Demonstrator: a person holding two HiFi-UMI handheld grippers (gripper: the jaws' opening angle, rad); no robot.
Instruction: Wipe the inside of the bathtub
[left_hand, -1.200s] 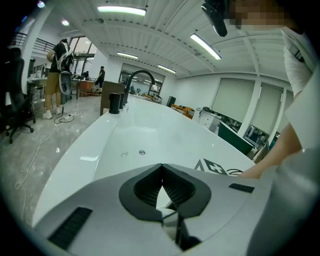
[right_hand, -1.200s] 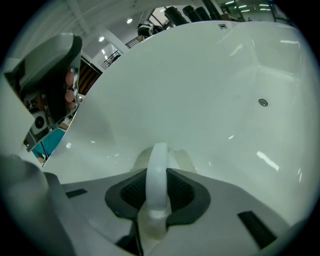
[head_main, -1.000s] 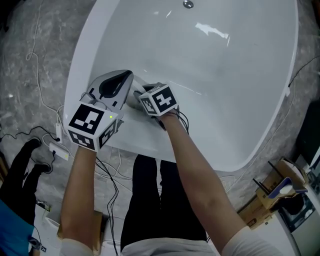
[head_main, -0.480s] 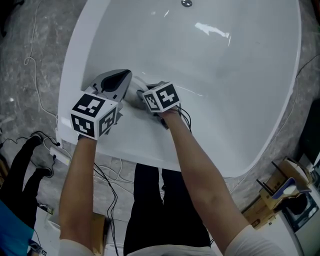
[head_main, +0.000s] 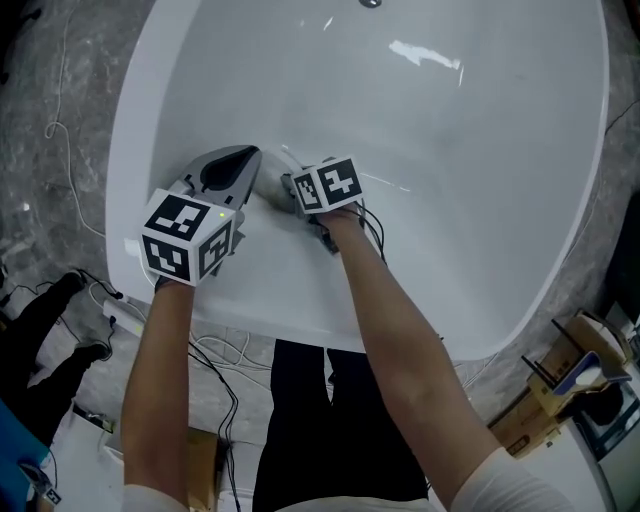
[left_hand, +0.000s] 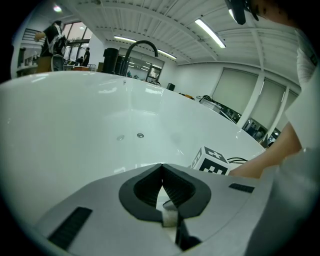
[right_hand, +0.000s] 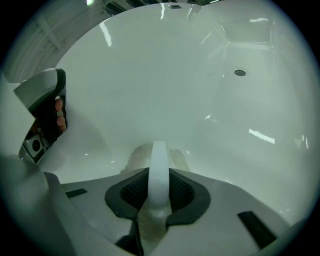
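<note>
The white bathtub (head_main: 480, 200) fills the head view. My right gripper (head_main: 280, 192) is low on the near left inner wall, shut on the white looped handle (right_hand: 159, 170) of a beige wiping pad (right_hand: 150, 154). The pad is pressed against the tub wall. Just to its left, my left gripper (head_main: 255, 153) points into the tub with its jaws shut and nothing clearly held (left_hand: 161, 167). In the left gripper view, the right gripper's marker cube (left_hand: 212, 162) shows just beyond the jaws. The drain (right_hand: 240, 72) lies far off on the tub floor.
A black faucet (left_hand: 141, 46) arches over the tub's far rim. Cables (head_main: 60, 130) and a white power strip (head_main: 118, 312) lie on the grey floor to the left. Cardboard boxes (head_main: 545, 400) stand at the lower right. My legs (head_main: 300, 410) stand against the tub's near rim.
Both grippers have crept a little further along the near wall into the tub. The right one keeps the pad against the wall.
</note>
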